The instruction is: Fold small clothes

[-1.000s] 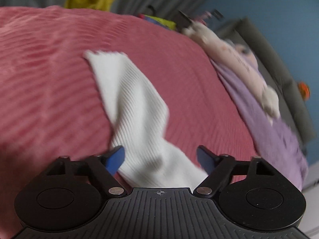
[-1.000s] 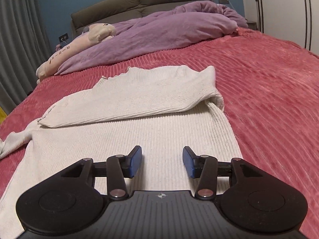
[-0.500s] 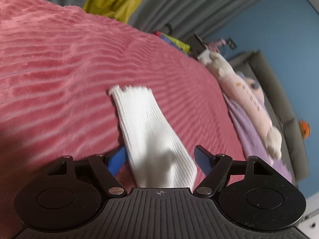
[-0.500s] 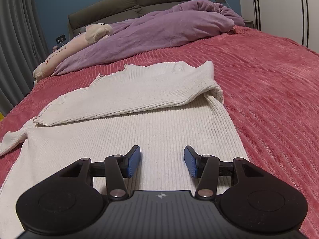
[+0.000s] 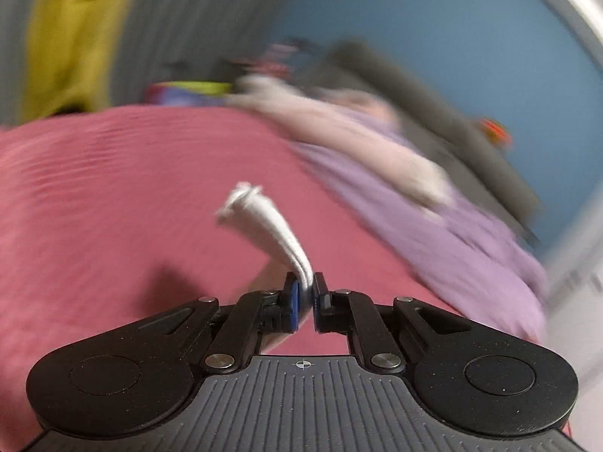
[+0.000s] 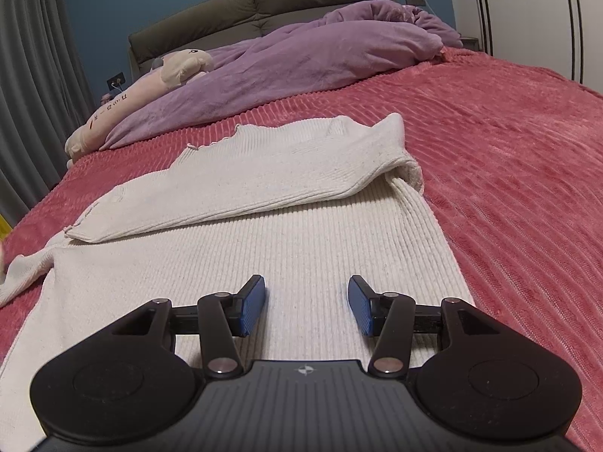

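The cream ribbed sweater [image 6: 264, 248] lies flat on the bed, its body running toward the right wrist camera, one sleeve [image 6: 233, 184] already folded across the chest; the other sleeve [image 5: 271, 229] is off the cover, pinched near its cuff end in the left hand-held gripper [image 5: 306, 297], whose jaws are clamped together on the doubled knit. The fabric looks light, soft and limp; it droops and curls past the pads, so it will follow a lift readily but give no stiffness to steer with; the ribbing should offer good friction, so slipping seems unlikely, though a thin pinch could stretch the knit if pulled hard. A hold on the cuff or a seam edge seems best for laying the sleeve straight, and the hem corners for the fold of the body. The right hand-held gripper [image 6: 306, 303] hangs over the lower body of the sweater, jaws apart with nothing between them; whether its tips touch the knit I cannot tell. Around it spreads the pink ribbed bedspread [image 6: 508, 173]; beyond, a purple duvet [image 6: 309, 56] and a plush toy [image 6: 143, 90] against the grey headboard [image 6: 264, 3].
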A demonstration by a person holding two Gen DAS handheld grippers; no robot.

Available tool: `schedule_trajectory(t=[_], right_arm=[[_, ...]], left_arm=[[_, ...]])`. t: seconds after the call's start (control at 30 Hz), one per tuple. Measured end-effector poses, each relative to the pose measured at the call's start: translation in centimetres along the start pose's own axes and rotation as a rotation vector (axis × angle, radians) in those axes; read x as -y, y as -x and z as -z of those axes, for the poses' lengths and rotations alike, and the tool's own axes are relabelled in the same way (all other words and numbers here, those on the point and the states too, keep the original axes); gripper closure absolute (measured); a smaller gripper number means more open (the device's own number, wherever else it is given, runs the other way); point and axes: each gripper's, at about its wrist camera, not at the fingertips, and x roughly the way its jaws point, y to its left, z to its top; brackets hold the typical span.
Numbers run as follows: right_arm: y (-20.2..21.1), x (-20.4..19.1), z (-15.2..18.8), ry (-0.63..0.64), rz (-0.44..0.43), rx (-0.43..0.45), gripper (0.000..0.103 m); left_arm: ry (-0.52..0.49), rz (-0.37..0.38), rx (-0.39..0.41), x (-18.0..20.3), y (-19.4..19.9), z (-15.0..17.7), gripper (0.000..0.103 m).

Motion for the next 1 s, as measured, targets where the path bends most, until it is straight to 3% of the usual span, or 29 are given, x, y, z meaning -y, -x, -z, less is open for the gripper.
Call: schedule_trajectory(t=[0.1, 0.17, 0.2, 0.27, 0.3, 0.4, 0.57, 0.7, 0.9, 1.0], right_arm=[[0.0, 0.0, 0.0, 0.0, 0.001, -0.002, 0.054], [0.0, 0.0, -0.1, -0.003, -0.002, -0.008, 0.054], [0.1, 0.1, -0.3, -0.008, -0.006, -0.013, 0.054], [0.3, 0.4, -0.7, -0.022, -0.018, -0.029, 0.054], [0.4, 0.5, -1.0, -0.031, -0.025, -0.038, 0.054], [1.1, 0.8, -2.2, -0.062, -0.072, -0.05, 0.055], [0.2, -1.3, -4.6, -0.044, -0.208, -0.078, 0.056], [-3.3, -5.0, -7.0, -0.052, -0.322, -0.15, 0.056], [-9.5, -8.2, -8.3, -0.089, -0.315, -0.278, 0.057], [-10.3, -9.4, -8.7, -0.06, -0.317, -0.286, 0.086]], left_arm=[[-0.129, 0.147, -0.078, 8.4, -1.0, 3.4, 0.094], [-0.22, 0.198, -0.151, 13.1, -2.0, 7.0, 0.091], [-0.248, 0.211, -0.193, 15.0, -2.5, 9.0, 0.085], [-0.29, 0.236, -0.287, 17.2, -3.3, 12.9, 0.049], [-0.296, 0.227, -0.322, 17.7, -3.2, 14.2, 0.049], [-0.271, 0.236, -0.387, 16.5, -1.7, 17.2, 0.049], [-0.284, 0.087, -0.372, 11.8, 1.2, 17.6, 0.039], [-0.277, 0.001, -0.375, 8.8, 1.4, 16.4, 0.039], [-0.257, -0.053, -0.334, 6.5, 1.2, 14.4, 0.034], [-0.252, -0.088, -0.328, 6.0, 0.2, 13.7, 0.034]])
